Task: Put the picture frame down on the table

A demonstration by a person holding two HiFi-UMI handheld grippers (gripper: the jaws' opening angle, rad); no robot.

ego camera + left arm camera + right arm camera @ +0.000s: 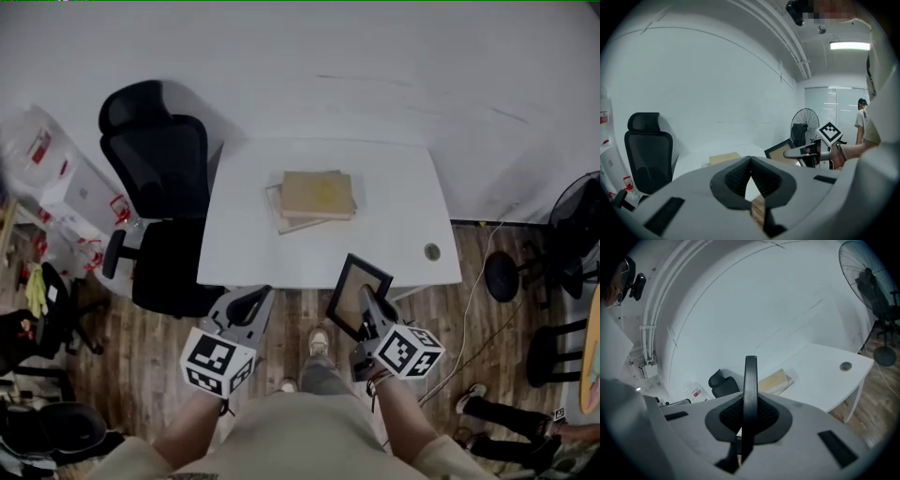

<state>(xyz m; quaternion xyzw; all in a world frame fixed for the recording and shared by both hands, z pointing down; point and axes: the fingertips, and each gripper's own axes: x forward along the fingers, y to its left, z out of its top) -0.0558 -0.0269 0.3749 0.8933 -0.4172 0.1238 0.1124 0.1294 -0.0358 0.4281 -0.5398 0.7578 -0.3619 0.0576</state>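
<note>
A black picture frame (349,283) with a brownish inner panel hangs in the air just in front of the white table's (394,220) near edge. My right gripper (368,300) is shut on its lower right side. In the right gripper view the frame (750,390) stands edge-on between the jaws, above the table (825,376). My left gripper (255,298) is shut and holds nothing, left of the frame and off the table's front edge. From the left gripper view the frame (780,151) and the right gripper (810,152) show to the right.
A stack of tan books (317,197) lies mid-table, and a cable hole (431,251) sits near the right front corner. A black office chair (159,169) stands at the table's left. A fan (577,225) and stool (502,277) are to the right. A person (861,122) stands far right.
</note>
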